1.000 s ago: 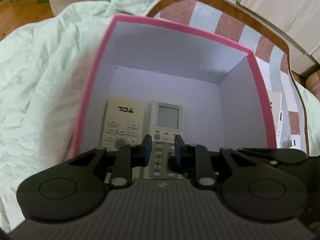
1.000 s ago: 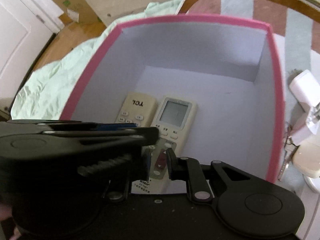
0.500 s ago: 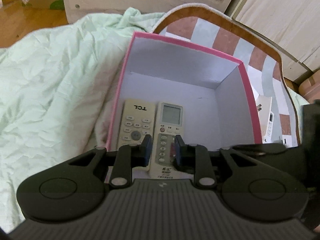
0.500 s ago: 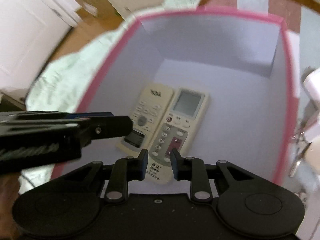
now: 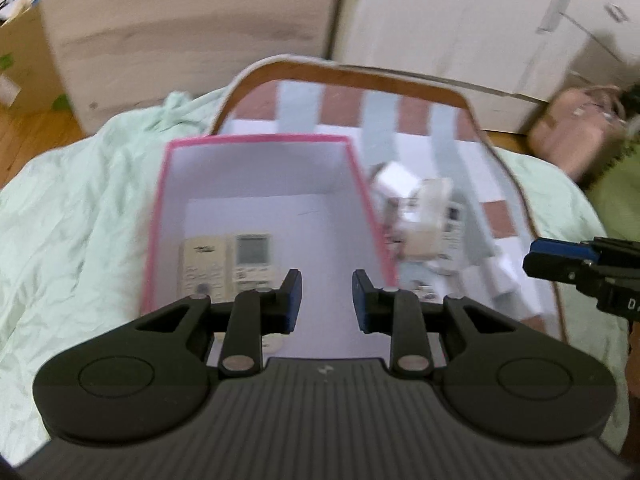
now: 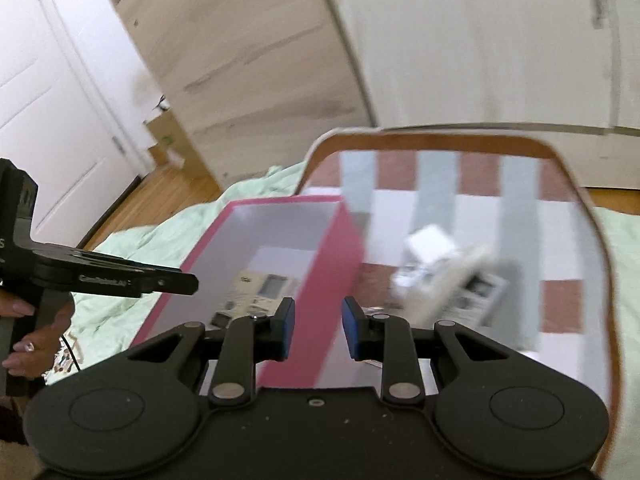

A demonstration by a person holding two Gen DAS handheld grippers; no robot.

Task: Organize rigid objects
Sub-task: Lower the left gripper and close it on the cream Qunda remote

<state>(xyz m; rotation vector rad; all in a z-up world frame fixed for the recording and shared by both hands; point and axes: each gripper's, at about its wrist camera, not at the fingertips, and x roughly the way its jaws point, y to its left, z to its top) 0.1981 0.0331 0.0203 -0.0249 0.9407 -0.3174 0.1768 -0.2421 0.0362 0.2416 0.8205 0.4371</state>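
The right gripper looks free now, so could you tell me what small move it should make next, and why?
Probably ease the right gripper forward and right toward the loose pile of remotes on the mat. It is open and empty, two remotes already lie side by side in the pink box, and the pile is outside it.

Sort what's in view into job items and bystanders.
Job: pink-rimmed white cardboard box; two beige remote controls lying inside it; blurred pile of white gadgets on the striped mat.
Bystanders: mint-green crumpled blanket; brown cardboard carton; white door.
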